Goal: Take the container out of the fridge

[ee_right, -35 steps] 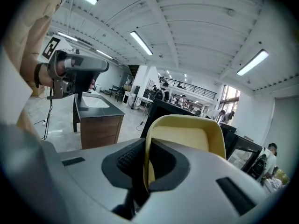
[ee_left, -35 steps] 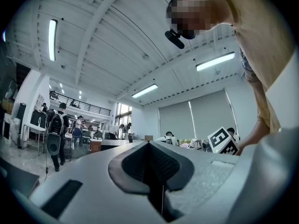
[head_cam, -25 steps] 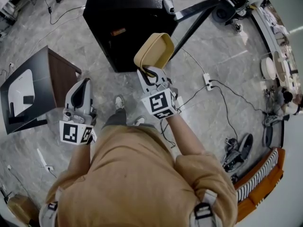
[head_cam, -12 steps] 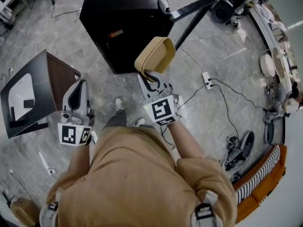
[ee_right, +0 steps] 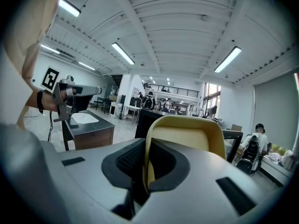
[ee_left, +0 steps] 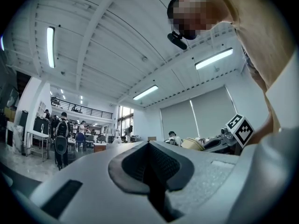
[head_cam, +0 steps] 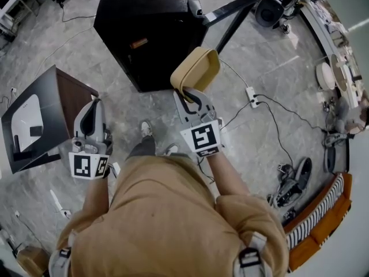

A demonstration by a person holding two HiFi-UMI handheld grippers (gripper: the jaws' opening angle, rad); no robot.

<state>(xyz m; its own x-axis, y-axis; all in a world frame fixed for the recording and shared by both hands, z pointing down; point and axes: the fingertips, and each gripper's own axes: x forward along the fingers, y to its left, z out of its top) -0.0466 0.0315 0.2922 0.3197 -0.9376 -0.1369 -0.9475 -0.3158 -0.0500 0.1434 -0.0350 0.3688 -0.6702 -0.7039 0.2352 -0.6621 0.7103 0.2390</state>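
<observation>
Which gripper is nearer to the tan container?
Right. The right gripper has its jaws shut on the rim of the tan container; the left gripper, shut and empty, is apart, off to its left.

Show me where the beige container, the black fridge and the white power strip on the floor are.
beige container [head_cam: 197,69], head view, on its flat outer face.
black fridge [head_cam: 155,16], head view, on its dark body.
white power strip [head_cam: 252,97], head view, on the middle of its body.
</observation>
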